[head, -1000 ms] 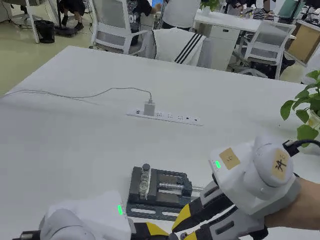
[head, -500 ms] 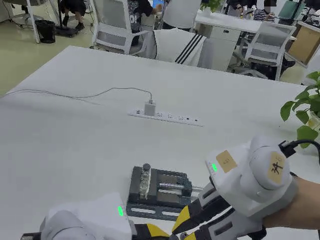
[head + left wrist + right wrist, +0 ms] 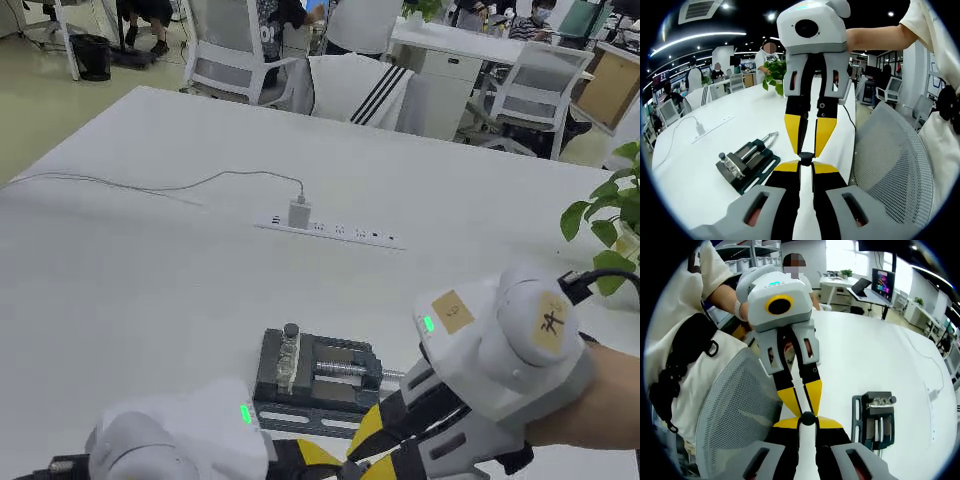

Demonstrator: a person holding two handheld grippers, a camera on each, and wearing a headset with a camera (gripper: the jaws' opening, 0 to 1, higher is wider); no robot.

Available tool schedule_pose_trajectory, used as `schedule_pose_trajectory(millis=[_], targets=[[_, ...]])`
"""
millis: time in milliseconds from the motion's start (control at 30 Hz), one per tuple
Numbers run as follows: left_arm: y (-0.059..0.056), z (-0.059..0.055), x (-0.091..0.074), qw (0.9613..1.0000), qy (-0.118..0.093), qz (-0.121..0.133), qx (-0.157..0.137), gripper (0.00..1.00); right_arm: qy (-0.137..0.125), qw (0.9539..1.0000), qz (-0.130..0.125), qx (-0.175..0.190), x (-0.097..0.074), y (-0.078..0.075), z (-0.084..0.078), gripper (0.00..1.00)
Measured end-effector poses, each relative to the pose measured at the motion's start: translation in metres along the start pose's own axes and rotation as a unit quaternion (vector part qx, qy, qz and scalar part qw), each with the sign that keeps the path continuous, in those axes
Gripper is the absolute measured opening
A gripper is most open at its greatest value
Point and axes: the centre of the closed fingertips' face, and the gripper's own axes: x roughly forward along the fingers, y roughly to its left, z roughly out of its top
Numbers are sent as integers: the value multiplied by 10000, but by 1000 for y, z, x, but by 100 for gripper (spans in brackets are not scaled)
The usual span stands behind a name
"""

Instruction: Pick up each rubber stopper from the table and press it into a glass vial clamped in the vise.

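Note:
A dark vise (image 3: 330,378) stands near the table's front edge and clamps a glass vial (image 3: 290,358) upright, with a dark stopper on top of it. In front of the vise my left gripper (image 3: 330,468) and right gripper (image 3: 368,455) meet tip to tip. A small black rubber stopper (image 3: 806,157) sits between the two sets of yellow fingertips. In the right gripper view the stopper (image 3: 808,418) lies between my right gripper's (image 3: 807,423) tips, and the left gripper (image 3: 802,410) pinches it from above. The vise (image 3: 875,420) lies to the right.
A white power strip (image 3: 330,232) with a charger (image 3: 298,215) and a grey cable lies mid-table. A green plant (image 3: 610,215) stands at the right edge. A grey mesh chair (image 3: 895,160) sits below the grippers. Office chairs and people are beyond the far edge.
The head camera has tipped slightly. Both grippers stay tip to tip in front of the vise; the right one has drifted a little lower.

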Motion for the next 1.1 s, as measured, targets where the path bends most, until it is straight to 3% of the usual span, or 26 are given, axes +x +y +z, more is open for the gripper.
schedule_pose_trajectory(millis=[467,600,733,833,967,1100], targets=[[4,-10,0,9999,43,105,-27,6,205,9997,83,-51,9,-5,-3,6],[13,-15,-2,9994,65,321,-62,24,223,9998,12,-2,10,-12,-5,6],[25,-24,-7,9980,106,581,-203,35,284,9996,15,31,10,-16,-9,6],[36,-33,-10,9962,193,823,-230,48,325,9995,35,42,11,-17,-12,6],[47,-44,-15,9932,249,1070,-375,58,387,9992,71,23,13,-18,-15,6],[55,-48,-20,9901,251,1319,-410,74,427,9990,108,26,14,-19,-17,6]])
